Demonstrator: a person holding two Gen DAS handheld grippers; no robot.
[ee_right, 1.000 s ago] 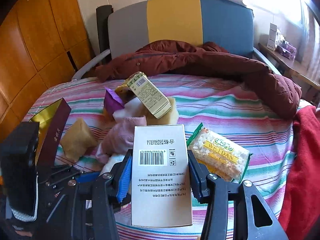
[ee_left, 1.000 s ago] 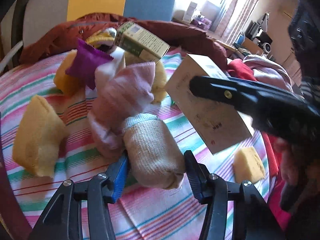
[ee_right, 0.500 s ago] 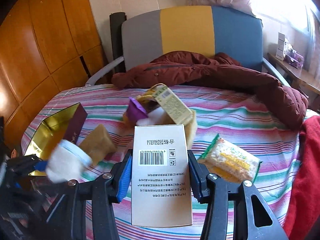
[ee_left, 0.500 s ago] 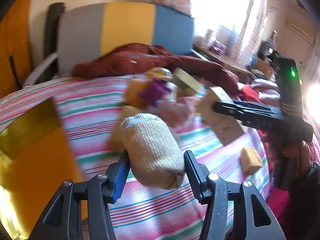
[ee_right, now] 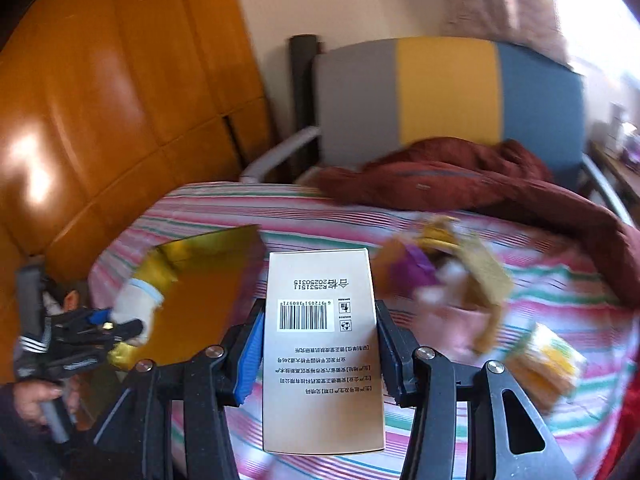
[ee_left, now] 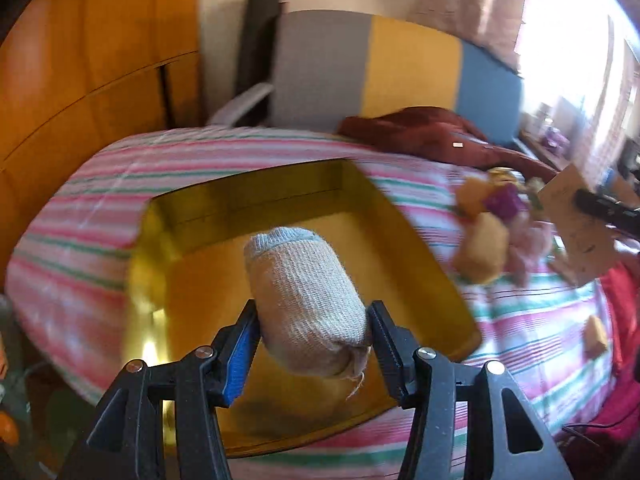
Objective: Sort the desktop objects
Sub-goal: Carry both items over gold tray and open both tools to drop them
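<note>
My left gripper [ee_left: 312,332] is clamped on a rolled beige sock [ee_left: 306,300], its blue-lined pad and black pad pressing the roll from either side, the sock's pale cuff pointing away from me. I hold it above the open gold-lined box [ee_left: 224,204], which sits on the striped bedspread [ee_left: 92,184] with its shiny walls upright around a yellow floor; the sock does not appear to touch that floor. My right gripper [ee_right: 320,344] is clamped on a tall cream carton [ee_right: 322,352], barcode and printed text facing the camera upside down, the jaws squeezing its long sides. From the right wrist view I can see the left gripper [ee_right: 108,326] off to the left with the sock [ee_right: 136,306] over the gold box [ee_right: 208,272]. Beyond the carton lies a blurred heap of things: a purple packet [ee_right: 410,272], a tan box [ee_right: 486,276], something pink [ee_right: 452,324], and a yellow-and-white snack bag [ee_right: 548,360] nearer the right edge. In the left wrist view the same heap shows a yellow sponge [ee_left: 482,254] near the box's right wall, and a smaller sponge piece [ee_left: 596,336] lying apart by a red cloth [ee_left: 624,292]. A dark red jacket [ee_right: 460,184] lies across the far side of the bed, before a grey, yellow and blue chair back [ee_right: 444,92].
</note>
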